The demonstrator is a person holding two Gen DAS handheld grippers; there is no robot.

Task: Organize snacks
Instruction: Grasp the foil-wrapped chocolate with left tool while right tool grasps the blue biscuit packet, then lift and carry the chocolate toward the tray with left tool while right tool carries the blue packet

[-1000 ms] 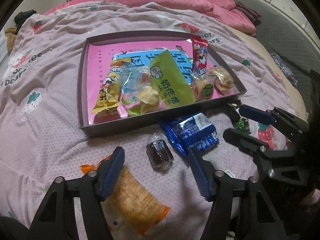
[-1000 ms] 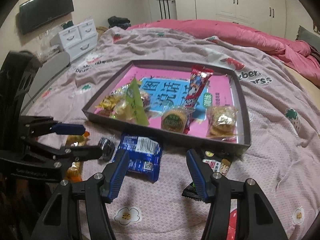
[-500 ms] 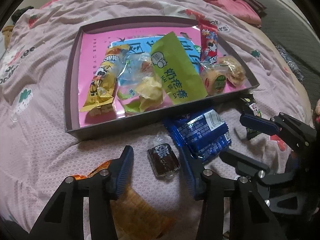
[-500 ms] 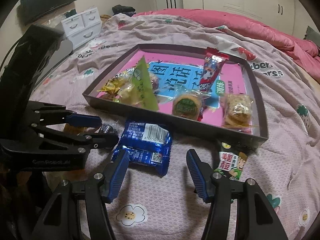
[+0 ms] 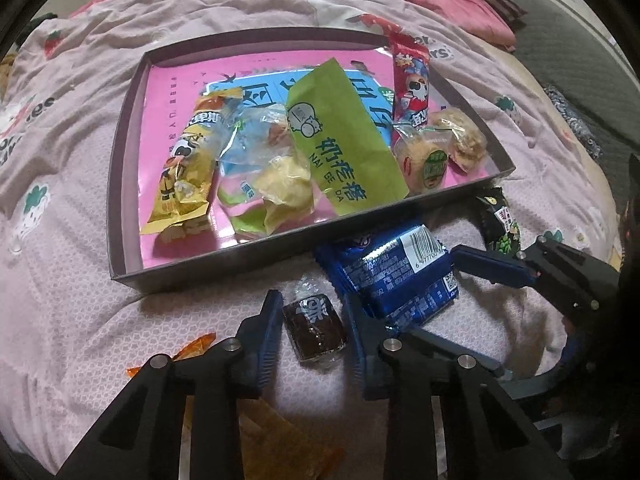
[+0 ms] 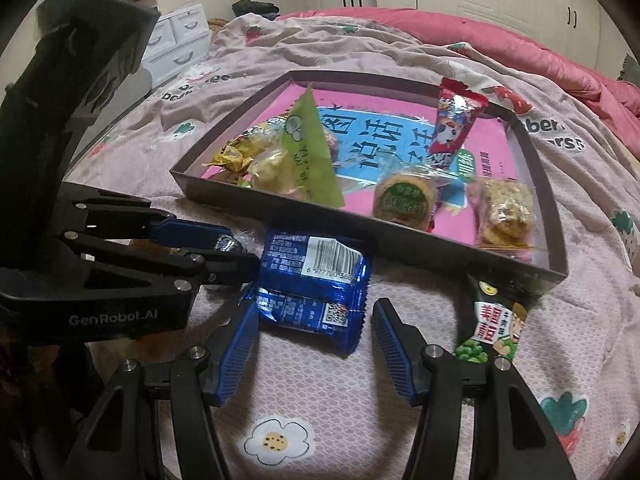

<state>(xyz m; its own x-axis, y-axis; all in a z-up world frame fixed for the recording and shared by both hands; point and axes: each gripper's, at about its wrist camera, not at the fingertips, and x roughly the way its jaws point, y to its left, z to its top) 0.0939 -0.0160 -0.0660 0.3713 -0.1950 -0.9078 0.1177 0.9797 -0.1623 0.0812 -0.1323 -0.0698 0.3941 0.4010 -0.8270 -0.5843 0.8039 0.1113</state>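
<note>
Fingers of the left gripper (image 5: 312,332) are set apart on either side of a small brown wrapped sweet (image 5: 314,327) lying on the bed's pink quilt (image 5: 64,280), not yet pressed against it, while an orange packet (image 5: 280,432) is partly hidden beneath that gripper. Just beside, the right gripper (image 6: 312,344) is held wide apart around the near end of a blue biscuit packet (image 6: 316,284), with a black pea-snack packet (image 6: 494,324) to its right against the tray wall. Farther off, a dark tray (image 5: 120,168) is filled with a yellow packet (image 5: 186,168), a green packet (image 5: 344,140) and a red packet (image 5: 410,80).
</note>
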